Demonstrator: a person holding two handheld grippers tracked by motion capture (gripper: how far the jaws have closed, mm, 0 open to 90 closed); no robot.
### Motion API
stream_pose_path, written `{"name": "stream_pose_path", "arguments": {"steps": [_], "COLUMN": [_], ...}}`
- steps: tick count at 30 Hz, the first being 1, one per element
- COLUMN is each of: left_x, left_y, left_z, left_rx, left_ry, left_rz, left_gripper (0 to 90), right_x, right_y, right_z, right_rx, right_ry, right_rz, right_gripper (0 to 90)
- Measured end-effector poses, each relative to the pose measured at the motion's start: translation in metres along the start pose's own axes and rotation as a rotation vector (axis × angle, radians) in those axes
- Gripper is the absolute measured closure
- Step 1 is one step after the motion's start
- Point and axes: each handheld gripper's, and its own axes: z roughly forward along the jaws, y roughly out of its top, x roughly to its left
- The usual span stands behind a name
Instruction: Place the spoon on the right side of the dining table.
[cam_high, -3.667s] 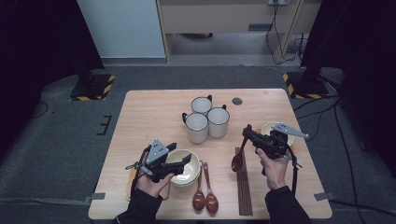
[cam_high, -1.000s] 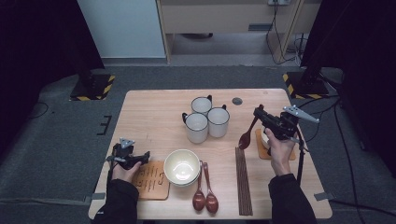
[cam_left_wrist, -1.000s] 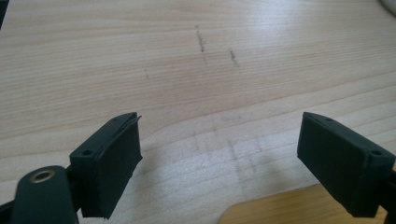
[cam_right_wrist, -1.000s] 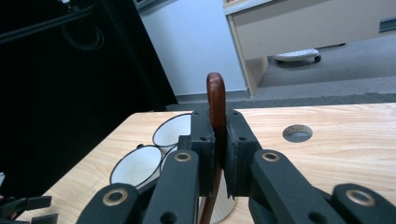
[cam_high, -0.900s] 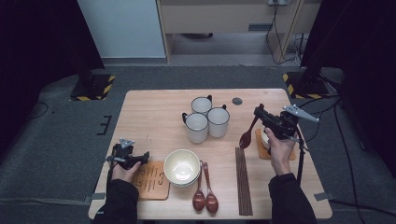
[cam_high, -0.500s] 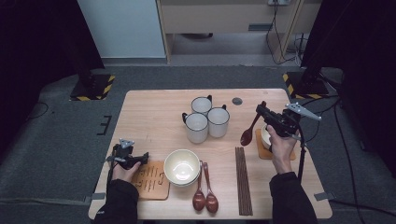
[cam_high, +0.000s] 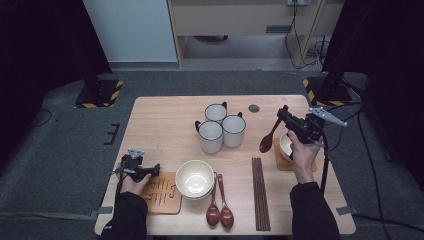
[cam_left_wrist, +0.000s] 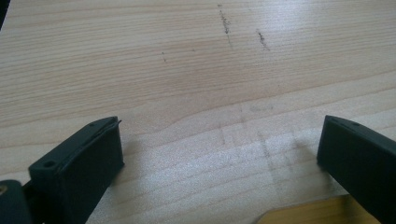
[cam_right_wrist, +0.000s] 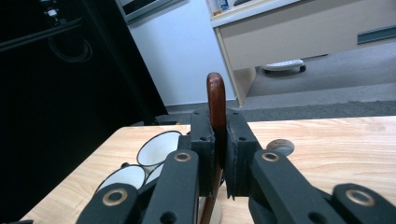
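At this moment we held the right gripper (cam_high: 283, 116) raised over the right part of the light wooden desk (cam_high: 165, 120), its jaws clenched on the handle of a dark brown wooden spoon (cam_high: 267, 140); the right gripper view showed that handle (cam_right_wrist: 215, 107) pinched upright between the two pads, while in the high view the spoon's bowl hung below, just left of a small cream bowl (cam_high: 286, 145) resting on a square wooden coaster (cam_high: 280, 159). The left gripper (cam_high: 142, 170) lay low at the desk's left front with its jaws released and nothing between them, just beside a second wooden coaster (cam_high: 162, 192) with printed lettering. We judged the chief risk to be rotation or slip of the spoon, since the grip fell on a narrow, smooth handle and the heavier end hung free; a quick swing toward the small bowl could also strike its rim and shift it off its coaster. Close to the path stood three white enamel mugs with dark rims (cam_high: 220, 127), clustered near the middle, and a bundle of dark wooden chopsticks (cam_high: 260, 192) lying lengthwise beneath the spoon's bowl. Farther left sat a larger cream bowl (cam_high: 195, 179) with two more brown spoons (cam_high: 220, 210) just beside it, well apart from the right gripper.
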Motion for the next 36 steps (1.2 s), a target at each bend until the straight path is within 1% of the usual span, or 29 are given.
{"name": "stream_pose_path", "arguments": {"steps": [2,12,14,18,26,33,36], "left_x": [0.000,0.000,0.000,0.000,0.000,0.000,0.000], "left_y": [0.000,0.000,0.000,0.000,0.000,0.000,0.000], "left_z": [0.000,0.000,0.000,0.000,0.000,0.000,0.000], "left_rx": [0.000,0.000,0.000,0.000,0.000,0.000,0.000], "left_ry": [0.000,0.000,0.000,0.000,0.000,0.000,0.000], "left_rz": [0.000,0.000,0.000,0.000,0.000,0.000,0.000], "left_gripper": [0.0,0.0,0.0,0.0,0.0,0.0,0.0], "right_x": [-0.001,-0.003,-0.005,-0.009,-0.013,-0.022,-0.025], "right_y": [0.001,0.006,0.008,0.009,0.017,0.019,0.019], "right_z": [-0.001,-0.004,-0.005,-0.007,-0.011,-0.013,-0.014], "right_rx": [-0.008,-0.007,-0.014,-0.012,-0.026,-0.027,-0.027], "right_ry": [-0.005,-0.023,-0.022,-0.038,-0.052,-0.082,-0.092], "right_rz": [-0.001,-0.010,-0.001,-0.002,-0.004,0.006,0.002], "right_gripper": [83.9,83.9,83.9,83.9,83.9,83.9,83.9]}}
